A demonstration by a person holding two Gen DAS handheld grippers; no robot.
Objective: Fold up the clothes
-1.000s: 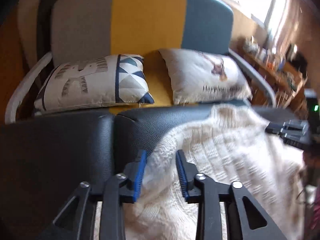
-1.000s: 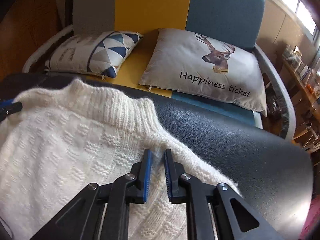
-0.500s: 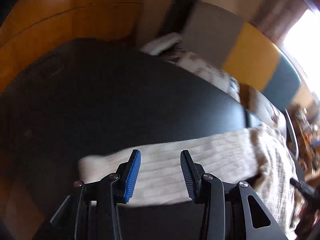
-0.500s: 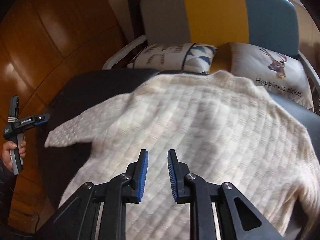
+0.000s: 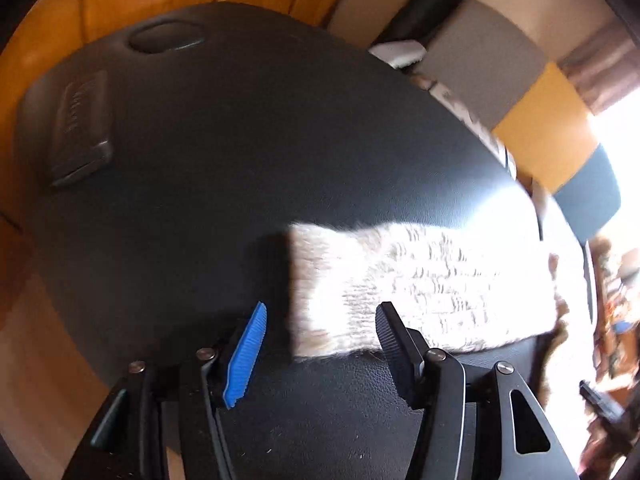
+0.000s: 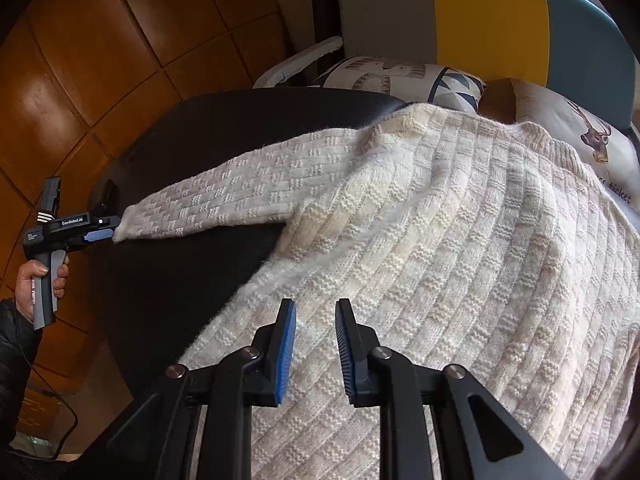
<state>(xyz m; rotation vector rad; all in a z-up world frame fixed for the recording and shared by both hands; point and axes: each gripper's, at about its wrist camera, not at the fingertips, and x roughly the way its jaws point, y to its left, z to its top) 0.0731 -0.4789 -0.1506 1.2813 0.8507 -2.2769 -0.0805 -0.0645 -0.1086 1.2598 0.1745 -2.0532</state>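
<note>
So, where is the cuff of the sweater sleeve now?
In the right wrist view the cuff lies at the far left on the black table, at the tips of the left gripper, whose jaws are opening.

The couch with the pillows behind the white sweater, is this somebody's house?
Probably a home living room. A grey, yellow and teal striped sofa holds a deer-print throw pillow, the floor is glossy brown tile, and the cream knitted sweater is spread on a black leather ottoman.

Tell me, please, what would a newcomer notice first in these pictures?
First, the cream knitted sweater spread over the black padded surface, its sleeve stretched out to one side. At the cuff the left gripper is opening. Colourful cushions lie behind.
</note>
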